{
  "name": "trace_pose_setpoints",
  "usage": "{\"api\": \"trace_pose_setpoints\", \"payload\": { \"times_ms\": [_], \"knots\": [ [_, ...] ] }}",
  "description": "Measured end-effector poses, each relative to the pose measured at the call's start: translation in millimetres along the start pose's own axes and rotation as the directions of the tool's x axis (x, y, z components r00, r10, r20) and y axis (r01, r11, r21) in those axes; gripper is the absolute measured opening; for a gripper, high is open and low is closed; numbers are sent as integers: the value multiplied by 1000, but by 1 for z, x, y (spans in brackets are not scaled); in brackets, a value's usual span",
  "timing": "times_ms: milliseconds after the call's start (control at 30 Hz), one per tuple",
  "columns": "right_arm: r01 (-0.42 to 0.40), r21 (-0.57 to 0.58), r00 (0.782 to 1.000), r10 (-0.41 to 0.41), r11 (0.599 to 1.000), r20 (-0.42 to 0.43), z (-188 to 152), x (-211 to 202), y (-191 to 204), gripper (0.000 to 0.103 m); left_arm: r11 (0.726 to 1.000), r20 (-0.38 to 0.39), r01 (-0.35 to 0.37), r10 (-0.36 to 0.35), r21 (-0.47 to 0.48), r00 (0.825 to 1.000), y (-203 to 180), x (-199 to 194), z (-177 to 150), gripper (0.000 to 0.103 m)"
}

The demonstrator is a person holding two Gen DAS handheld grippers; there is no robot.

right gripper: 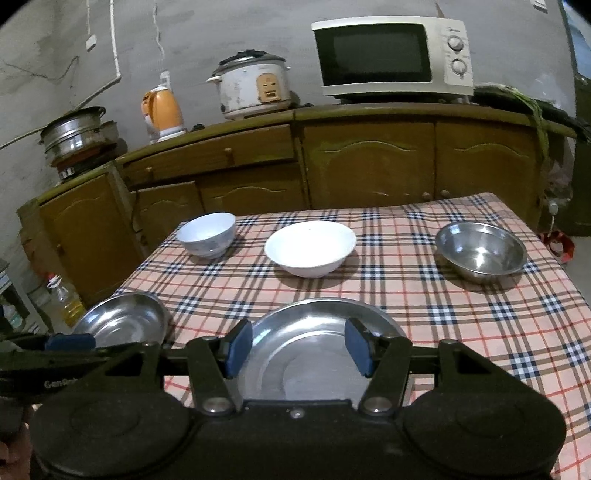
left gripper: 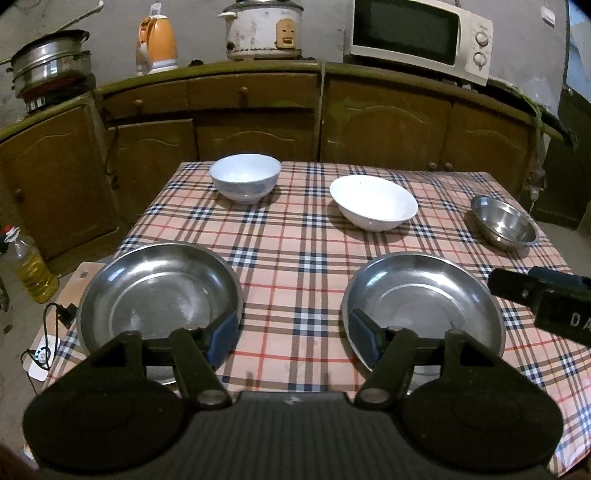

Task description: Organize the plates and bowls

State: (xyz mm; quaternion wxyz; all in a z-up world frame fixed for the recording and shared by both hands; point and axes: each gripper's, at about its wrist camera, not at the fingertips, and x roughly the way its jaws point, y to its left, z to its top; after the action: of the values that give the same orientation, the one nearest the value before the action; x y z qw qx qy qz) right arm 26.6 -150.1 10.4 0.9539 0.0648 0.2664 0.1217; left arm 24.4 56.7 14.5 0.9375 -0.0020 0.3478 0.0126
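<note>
Two steel plates lie at the near edge of the checked tablecloth (left gripper: 295, 236): the left plate (left gripper: 159, 291) and the right plate (left gripper: 421, 306). Farther back stand a blue-white bowl (left gripper: 245, 177), a white bowl (left gripper: 373, 202) and a steel bowl (left gripper: 504, 223). My left gripper (left gripper: 293, 339) hovers open above the cloth between the two plates, with nothing between its blue pads. My right gripper (right gripper: 299, 347) is open above the right plate (right gripper: 314, 369) and apart from it. In the right wrist view the white bowl (right gripper: 310, 247) and the steel bowl (right gripper: 480, 251) sit behind it.
Wooden cabinets (left gripper: 258, 122) stand behind the table, carrying a microwave (left gripper: 417, 33), a rice cooker (left gripper: 262, 29), an orange kettle (left gripper: 157, 40) and a steel pot (left gripper: 51, 59). On the floor at the left are an oil bottle (left gripper: 31, 266) and a cable.
</note>
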Motion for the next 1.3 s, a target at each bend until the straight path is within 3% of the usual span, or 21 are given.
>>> {"api": "trace_pose_setpoints", "payload": {
  "times_ms": [1300],
  "knots": [
    [-142,-112,988,134,984,-76,-2,42,103,68,986,2,-73,75,-150,997,92,-5,-4,68]
  ]
}}
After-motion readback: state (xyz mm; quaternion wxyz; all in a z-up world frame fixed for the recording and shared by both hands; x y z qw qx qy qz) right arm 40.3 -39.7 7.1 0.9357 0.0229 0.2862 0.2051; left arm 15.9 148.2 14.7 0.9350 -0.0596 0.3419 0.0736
